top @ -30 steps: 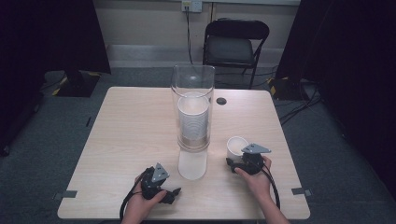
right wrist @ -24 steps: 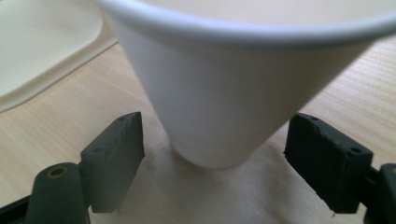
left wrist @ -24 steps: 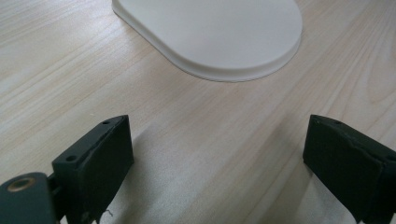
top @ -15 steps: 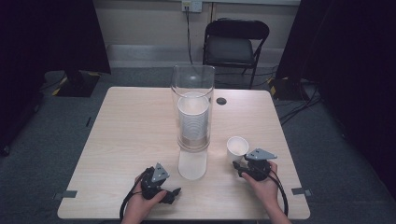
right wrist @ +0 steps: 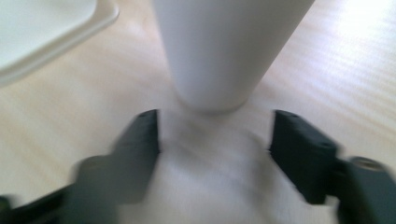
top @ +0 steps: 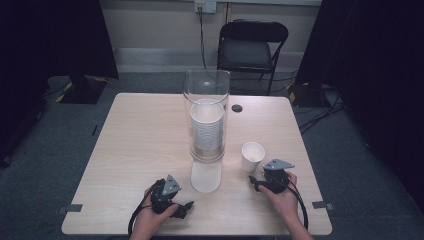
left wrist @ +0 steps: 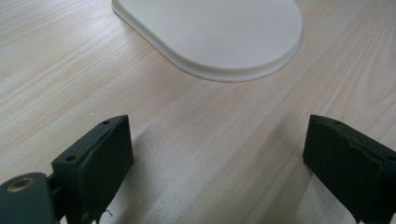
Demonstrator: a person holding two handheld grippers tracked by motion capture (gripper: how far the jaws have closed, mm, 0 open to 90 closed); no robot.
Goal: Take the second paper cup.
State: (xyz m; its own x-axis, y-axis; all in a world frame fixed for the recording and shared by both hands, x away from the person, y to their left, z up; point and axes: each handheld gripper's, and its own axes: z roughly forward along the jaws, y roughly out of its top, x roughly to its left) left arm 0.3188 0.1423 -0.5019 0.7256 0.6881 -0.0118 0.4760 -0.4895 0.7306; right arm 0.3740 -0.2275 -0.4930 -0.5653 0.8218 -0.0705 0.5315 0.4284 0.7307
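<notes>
Cup (top: 252, 156): stood upright on the counter (top: 140, 145), just ahead of the right tool, untouched.
Right tool (right wrist: 215, 135): jaws parted, just been opening, nothing between them, cup base just beyond the tips.
Left tool (left wrist: 217, 149): jaws wide apart over bare counter, empty.
Dispenser base (left wrist: 219, 37): lay ahead of left tool.
</notes>
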